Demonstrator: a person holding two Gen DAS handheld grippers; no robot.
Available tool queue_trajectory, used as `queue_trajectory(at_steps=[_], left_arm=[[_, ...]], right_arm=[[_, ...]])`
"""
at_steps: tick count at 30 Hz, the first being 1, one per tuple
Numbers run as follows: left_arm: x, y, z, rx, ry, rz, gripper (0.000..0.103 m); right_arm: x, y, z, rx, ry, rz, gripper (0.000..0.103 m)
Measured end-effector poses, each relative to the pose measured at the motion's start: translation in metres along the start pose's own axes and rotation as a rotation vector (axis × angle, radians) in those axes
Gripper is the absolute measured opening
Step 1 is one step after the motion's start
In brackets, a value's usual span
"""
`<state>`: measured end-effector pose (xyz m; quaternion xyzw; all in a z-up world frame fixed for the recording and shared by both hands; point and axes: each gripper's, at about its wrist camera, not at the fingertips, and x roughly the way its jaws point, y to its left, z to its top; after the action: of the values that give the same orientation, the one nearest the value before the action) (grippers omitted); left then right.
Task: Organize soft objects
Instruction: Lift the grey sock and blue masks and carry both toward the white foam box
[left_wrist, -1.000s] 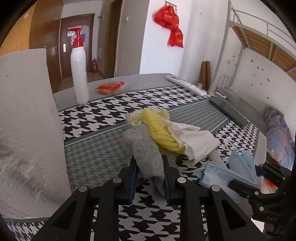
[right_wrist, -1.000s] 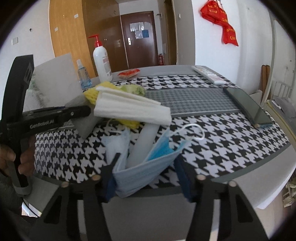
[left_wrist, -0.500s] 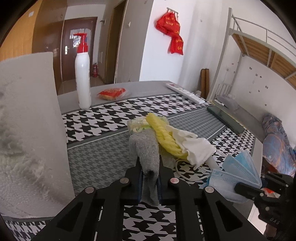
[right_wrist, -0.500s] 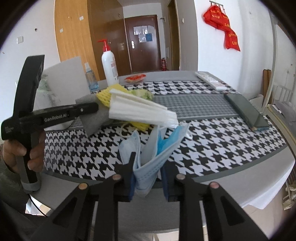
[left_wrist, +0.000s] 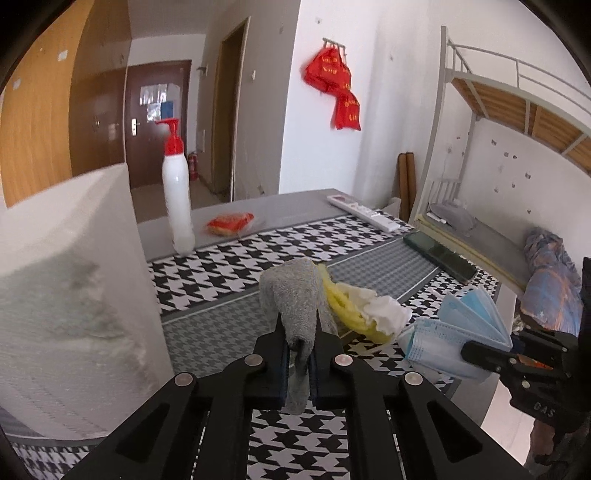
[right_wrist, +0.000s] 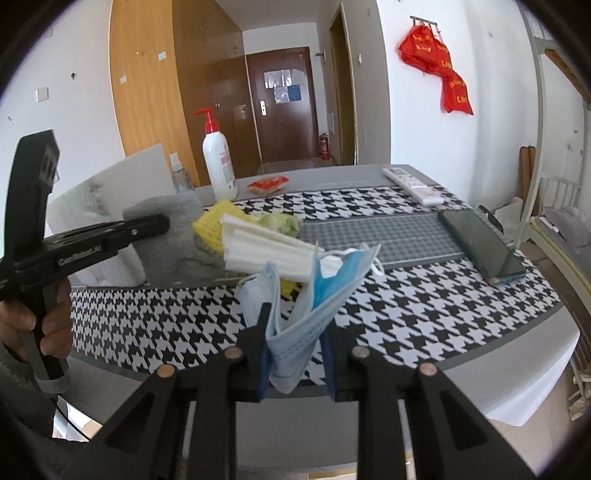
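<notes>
Left wrist view: left gripper (left_wrist: 298, 349) has its fingers narrow, clamped on 1 end of the grey towel (left_wrist: 293, 299). The towel is lifted off the surface (left_wrist: 229, 317); its long axis runs away from the camera, far end up and forward, short tail hanging below the fingers. Risk: the yellow cloth (left_wrist: 341, 301) and white cloth (left_wrist: 384, 310) lie against it and may drag along.

Right wrist view: right gripper (right_wrist: 295, 343) has its fingers narrow on the lower fold of the blue masks (right_wrist: 310, 306), held above the near edge. The bundle's long axis tilts up and right and fans open at the top. Risk: the grip catches only the outer layers, so an inner mask or ear loop could slip out; both tools sit near each other.
</notes>
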<state>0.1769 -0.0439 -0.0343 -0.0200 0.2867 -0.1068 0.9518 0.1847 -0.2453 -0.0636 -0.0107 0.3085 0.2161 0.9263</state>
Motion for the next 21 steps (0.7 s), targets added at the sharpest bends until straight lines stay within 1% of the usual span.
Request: queue_trajectory(at_steps=[7,21], left_arm=[[-0.017,0.004,0.004,0.008,-0.047,0.026,0.009],[-0.039,0.004,0.012,0.027,-0.103,0.066,0.009]], right_arm=[[-0.004,0.002,0.008,-0.003,-0.031,0.008,0.027],[-0.012,0.008,0.021,-0.021,-0.089,0.035,0.027]])
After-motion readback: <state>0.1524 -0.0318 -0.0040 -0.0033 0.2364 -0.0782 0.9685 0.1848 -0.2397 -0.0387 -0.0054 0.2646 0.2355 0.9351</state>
